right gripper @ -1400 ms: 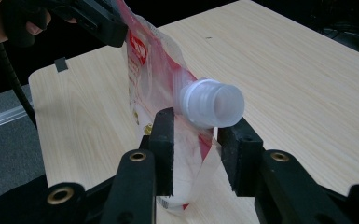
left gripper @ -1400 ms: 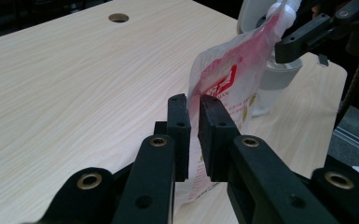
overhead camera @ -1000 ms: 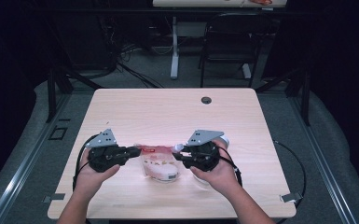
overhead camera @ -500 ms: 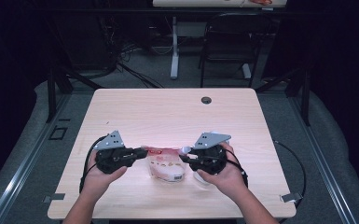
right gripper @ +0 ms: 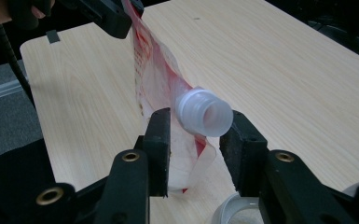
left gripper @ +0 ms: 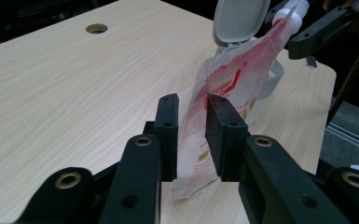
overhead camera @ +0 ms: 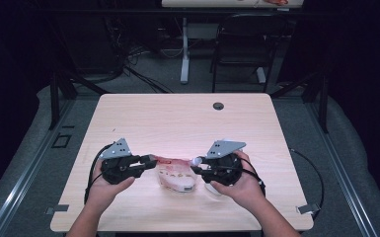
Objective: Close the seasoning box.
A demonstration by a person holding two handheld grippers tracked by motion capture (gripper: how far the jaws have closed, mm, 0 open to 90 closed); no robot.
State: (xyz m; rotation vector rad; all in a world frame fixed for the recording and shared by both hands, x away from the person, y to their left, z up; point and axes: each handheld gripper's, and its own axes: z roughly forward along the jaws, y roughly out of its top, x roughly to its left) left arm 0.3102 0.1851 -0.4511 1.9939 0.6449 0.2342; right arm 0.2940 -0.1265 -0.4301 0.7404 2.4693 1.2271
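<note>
Refill pouch [overhead camera: 175,175] hangs low over the front of the bench [overhead camera: 177,118], strung between both grippers. Its long axis runs L–R across the high view: sealed base end at the left gripper [overhead camera: 150,160], spout end at the right gripper [overhead camera: 195,165].

L fingers [left gripper: 168,126]: closed on the pouch's base end. The film stands on edge in the gap and both pads look to be against it. The jaws have just been opening a little, w/ the pouch between them, so I'd call it a light pinch, not a firm one.

R fingers [right gripper: 161,140]: apart, w/ the white spout [right gripper: 205,114] sitting between them, mouth uncapped and facing the camera. The jaws have just been opening further. There's a sliver of gap on one side; the other side is too close to call for contact.

Key relation: the spout is at the R fingers, not the L, and points along the pouch axis away from the L hand. So any aiming of the spout falls to the R hand, while the L hand only lifts or lowers the tail.

The small tub [right gripper: 242,210] sits on the bench right under the R gripper, just beside and below the spout. Its flip lid [left gripper: 240,18] stands open behind the pouch in the left gripper view.

Judgement: w/ both grips slack, the pouch could slip or sag. Probably needs a re-grip at the spout neck before it's tipped toward the tub.
</note>
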